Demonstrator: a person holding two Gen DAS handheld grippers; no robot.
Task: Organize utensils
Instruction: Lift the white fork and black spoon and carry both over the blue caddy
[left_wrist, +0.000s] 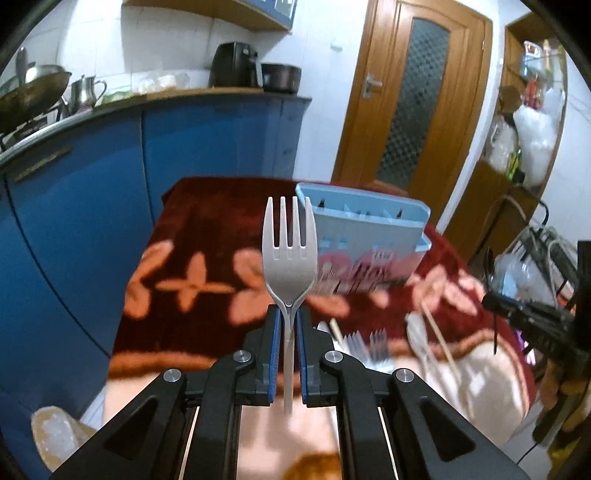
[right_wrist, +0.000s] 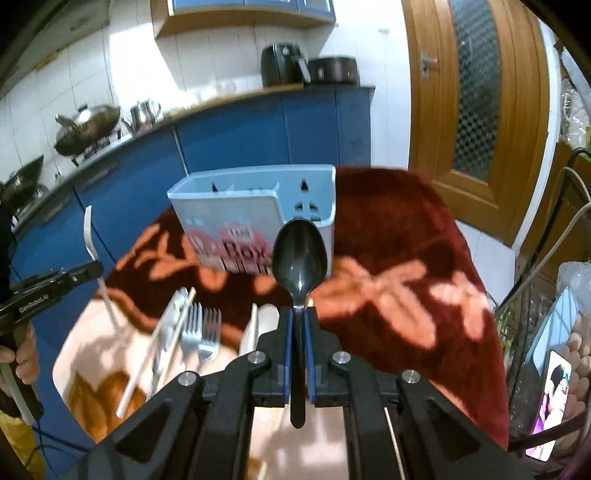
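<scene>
My left gripper (left_wrist: 290, 314) is shut on a white plastic fork (left_wrist: 290, 251), held upright, tines up, above the table. My right gripper (right_wrist: 298, 314) is shut on a black plastic spoon (right_wrist: 299, 254), bowl up. A light blue utensil holder (left_wrist: 365, 236) with compartments stands on the red floral cloth beyond both grippers; it also shows in the right wrist view (right_wrist: 255, 218). Loose utensils lie on the cloth near me: pale forks (right_wrist: 201, 332), chopsticks (right_wrist: 159, 347), a white spoon (left_wrist: 419, 332). The left gripper with its fork shows at the left of the right wrist view (right_wrist: 88, 271).
The red floral cloth (right_wrist: 406, 258) covers the small table. Blue kitchen cabinets (left_wrist: 92, 177) with pots run behind and to the left. A wooden door (left_wrist: 413, 96) stands at the back right. A phone (right_wrist: 552, 387) and a wire rack are at the right.
</scene>
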